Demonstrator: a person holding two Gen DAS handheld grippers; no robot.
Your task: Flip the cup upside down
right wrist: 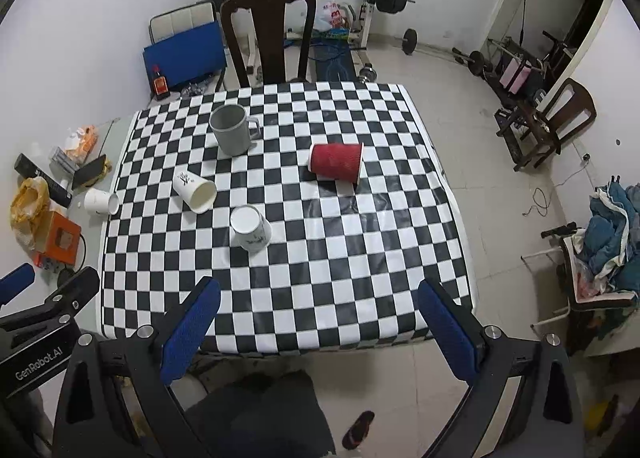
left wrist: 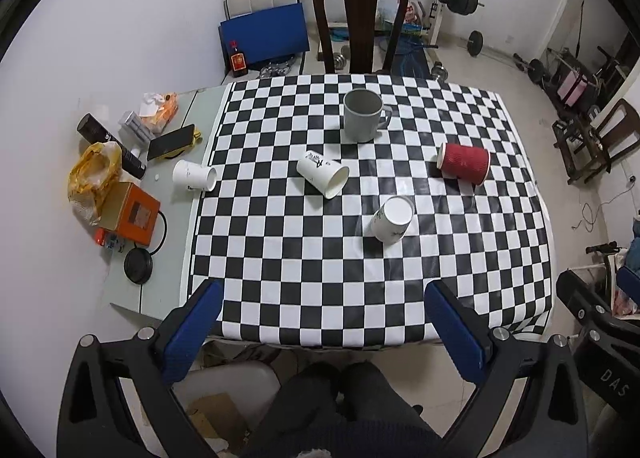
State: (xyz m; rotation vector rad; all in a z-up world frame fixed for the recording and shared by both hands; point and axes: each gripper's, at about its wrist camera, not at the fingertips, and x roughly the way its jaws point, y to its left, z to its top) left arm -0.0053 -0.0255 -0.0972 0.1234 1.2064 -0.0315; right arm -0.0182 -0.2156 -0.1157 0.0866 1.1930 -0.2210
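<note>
On the checkered tablecloth (left wrist: 320,278) (right wrist: 320,278), a grey mug (left wrist: 363,115) (right wrist: 233,129) stands upright at the far side. A red paper cup (left wrist: 464,162) (right wrist: 337,161) lies on its side at the right. A white paper cup (left wrist: 323,173) (right wrist: 195,191) lies on its side in the middle. Another white paper cup (left wrist: 392,219) (right wrist: 249,228) stands upside down. A third white cup (left wrist: 194,175) (right wrist: 101,201) lies on its side off the cloth at the left. My left gripper (left wrist: 324,310) and right gripper (right wrist: 318,308) are open and empty, above the near table edge.
Clutter sits on the bare table left of the cloth: an orange box (left wrist: 130,214), a yellow bag (left wrist: 94,172), a black phone (left wrist: 171,141), a dark bottle (left wrist: 110,146). A dark wooden chair (left wrist: 360,24) stands behind the table. Gym weights are at the back.
</note>
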